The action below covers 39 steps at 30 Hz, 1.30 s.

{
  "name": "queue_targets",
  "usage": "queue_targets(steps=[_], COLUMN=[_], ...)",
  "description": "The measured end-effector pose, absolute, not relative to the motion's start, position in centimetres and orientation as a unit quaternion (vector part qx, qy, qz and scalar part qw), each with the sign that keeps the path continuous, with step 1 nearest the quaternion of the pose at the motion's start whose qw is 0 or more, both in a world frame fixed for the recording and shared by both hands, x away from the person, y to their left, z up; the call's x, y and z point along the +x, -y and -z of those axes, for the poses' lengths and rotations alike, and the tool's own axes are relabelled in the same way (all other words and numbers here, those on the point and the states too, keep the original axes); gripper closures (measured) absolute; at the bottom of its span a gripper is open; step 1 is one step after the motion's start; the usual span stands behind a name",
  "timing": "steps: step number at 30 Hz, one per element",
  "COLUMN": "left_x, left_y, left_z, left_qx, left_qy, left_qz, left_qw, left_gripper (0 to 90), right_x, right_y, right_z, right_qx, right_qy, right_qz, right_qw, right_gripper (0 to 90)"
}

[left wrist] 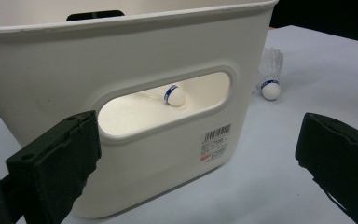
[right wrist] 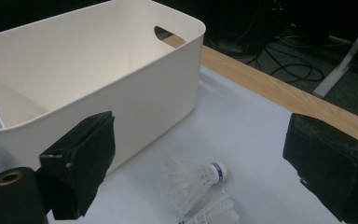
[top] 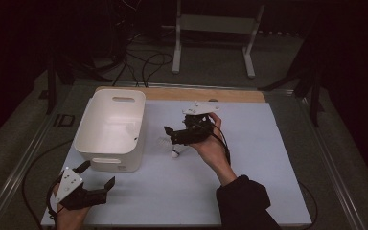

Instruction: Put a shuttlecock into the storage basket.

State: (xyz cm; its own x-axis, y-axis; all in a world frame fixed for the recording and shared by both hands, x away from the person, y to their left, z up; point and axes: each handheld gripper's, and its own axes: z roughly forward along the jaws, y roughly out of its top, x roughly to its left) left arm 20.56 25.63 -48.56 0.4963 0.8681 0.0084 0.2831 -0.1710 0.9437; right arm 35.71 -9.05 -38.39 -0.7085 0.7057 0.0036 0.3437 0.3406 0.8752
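Observation:
A white plastic bin (top: 110,127) stands at the left of the table. Through its handle slot in the left gripper view I see a shuttlecock (left wrist: 174,95) lying inside. Two more shuttlecocks lie on the mat just right of the bin, one (right wrist: 198,179) with a blue-banded cork and another (right wrist: 214,210) partly cut off below it; one shuttlecock (top: 174,152) shows from above. My right gripper (top: 170,135) hovers open just above them (right wrist: 200,135), jaws wide apart. My left gripper (top: 97,174) is open at the bin's near end (left wrist: 198,135), holding nothing.
The pale mat (top: 258,158) covers the table, with a wooden strip (top: 196,93) along its far edge. Beyond it on the floor are a metal stand (top: 177,48) and loose cables (top: 148,62). A barcode label (left wrist: 216,140) is on the bin's near wall.

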Motion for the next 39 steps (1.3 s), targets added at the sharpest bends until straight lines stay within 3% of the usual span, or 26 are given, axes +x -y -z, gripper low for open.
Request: queue_targets(steps=[39], left_x=[20.6], left_y=[-25.6], left_z=[48.6], left_qx=[0.706], left_qy=[-0.407], left_qz=[-0.293], left_qw=[0.5], left_gripper=[0.8], right_x=[37.3], right_y=[10.9], right_z=[42.2], right_qx=[0.359], right_qy=[-0.81], right_qz=[-0.429], right_qw=[0.178], right_gripper=[8.9])
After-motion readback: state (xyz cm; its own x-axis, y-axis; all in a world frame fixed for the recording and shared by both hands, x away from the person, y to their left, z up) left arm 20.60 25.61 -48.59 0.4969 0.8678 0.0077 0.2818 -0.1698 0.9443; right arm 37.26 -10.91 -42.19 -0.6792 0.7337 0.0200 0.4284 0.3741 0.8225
